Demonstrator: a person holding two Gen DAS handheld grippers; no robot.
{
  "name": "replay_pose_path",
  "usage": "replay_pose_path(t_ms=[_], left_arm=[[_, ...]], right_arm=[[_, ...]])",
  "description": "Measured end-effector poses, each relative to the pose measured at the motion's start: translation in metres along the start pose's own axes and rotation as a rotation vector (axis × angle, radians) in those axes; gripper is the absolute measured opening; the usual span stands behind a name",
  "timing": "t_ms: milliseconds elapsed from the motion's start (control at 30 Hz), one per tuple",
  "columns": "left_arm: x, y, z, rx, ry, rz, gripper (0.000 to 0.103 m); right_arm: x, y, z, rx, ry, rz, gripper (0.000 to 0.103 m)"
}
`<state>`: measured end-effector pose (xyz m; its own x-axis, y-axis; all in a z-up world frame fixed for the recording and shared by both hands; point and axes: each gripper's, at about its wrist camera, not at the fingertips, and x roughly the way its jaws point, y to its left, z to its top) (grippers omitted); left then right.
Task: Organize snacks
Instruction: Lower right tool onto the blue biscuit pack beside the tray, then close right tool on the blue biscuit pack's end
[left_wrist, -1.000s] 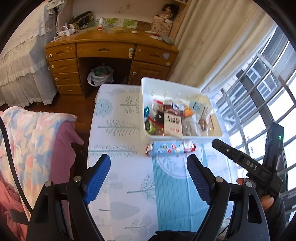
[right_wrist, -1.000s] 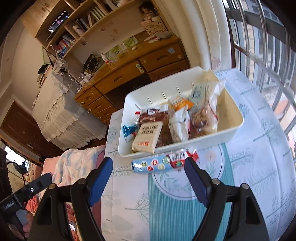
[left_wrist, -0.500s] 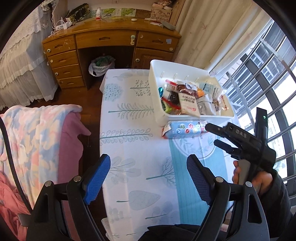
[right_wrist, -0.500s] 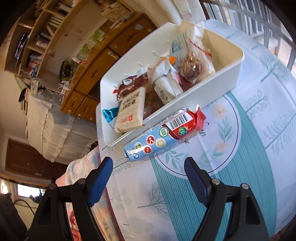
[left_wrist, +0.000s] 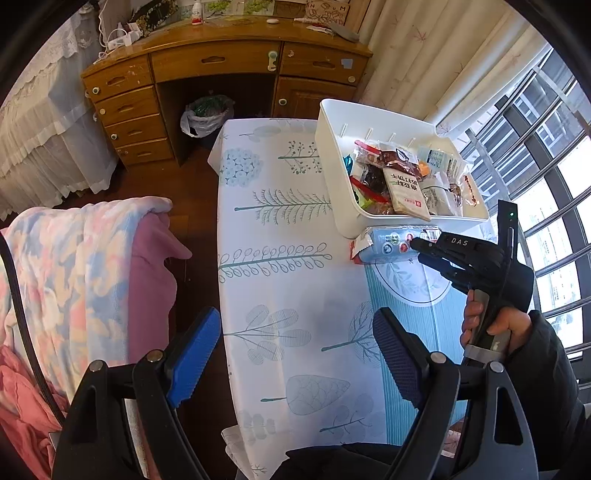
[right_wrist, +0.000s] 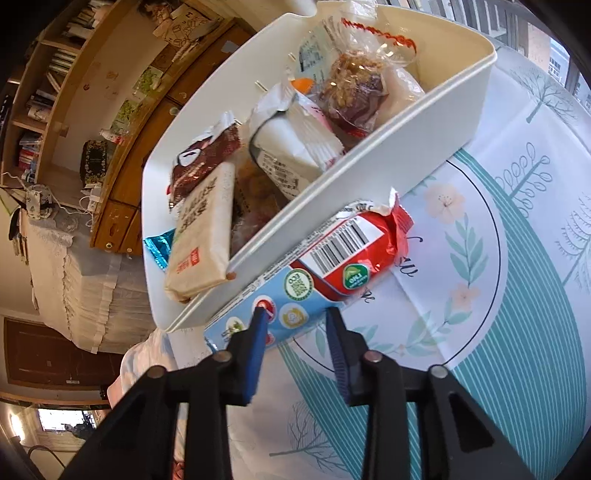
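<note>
Snacks fill the white bin (right_wrist: 388, 162) that stands on the table (left_wrist: 295, 280), on a cloth printed with trees and leaves. In it we see a beige flat pack (right_wrist: 203, 236), a brown wrapper (right_wrist: 207, 162), a white pouch (right_wrist: 295, 147) and a clear bag of nut pieces (right_wrist: 354, 85).

Just outside the bin, lying along its near wall and touching it, is a long blue and red packet (right_wrist: 317, 269) with round badges and a barcode. This packet is the only snack we see on the cloth.

We hold the right gripper (right_wrist: 295, 321) low over the blue end of this packet. Its blue pads (right_wrist: 255, 347) stand on either side of that end and the jaws are closing at this moment; the left pad already lies on the wrapper, but we cannot tell if the other one presses yet. In the left wrist view the same gripper (left_wrist: 419, 245) reaches the packet (left_wrist: 388, 245) from the window side, with a hand (left_wrist: 491, 325) on its handle.

The left gripper (left_wrist: 295, 358) hangs above the bare cloth, near the table edge, its fingers spread wide with nothing between them. A pastel blanket (left_wrist: 74, 266) lies beside the table.
</note>
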<state>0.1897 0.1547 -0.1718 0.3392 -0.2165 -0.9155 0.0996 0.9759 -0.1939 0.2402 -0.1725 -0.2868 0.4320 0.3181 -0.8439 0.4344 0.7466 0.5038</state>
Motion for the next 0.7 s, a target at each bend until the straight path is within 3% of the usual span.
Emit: replay_pose_path(t_ms=[167,333,433,700], left_arm=[[0.004,-0.002,0.002,0.003,0.006,-0.007,0.084],[0.006,-0.005,0.002,0.009,0.013,-0.015,0.084],[0.005,-0.007,0.002,0.013,0.013,-0.019,0.084],[0.003,-0.008,0.000,0.014,0.011,-0.027,0.084]], right_arm=[[0.002,-0.010,0.000,0.029,0.003,0.027,0.016],[0.002,-0.005,-0.001,-0.016,-0.003,-0.005,0.014],[0.002,-0.001,-0.001,-0.023,0.008,-0.008,0.007],[0.003,0.000,-0.005,-0.028,0.039,-0.040,0.004]])
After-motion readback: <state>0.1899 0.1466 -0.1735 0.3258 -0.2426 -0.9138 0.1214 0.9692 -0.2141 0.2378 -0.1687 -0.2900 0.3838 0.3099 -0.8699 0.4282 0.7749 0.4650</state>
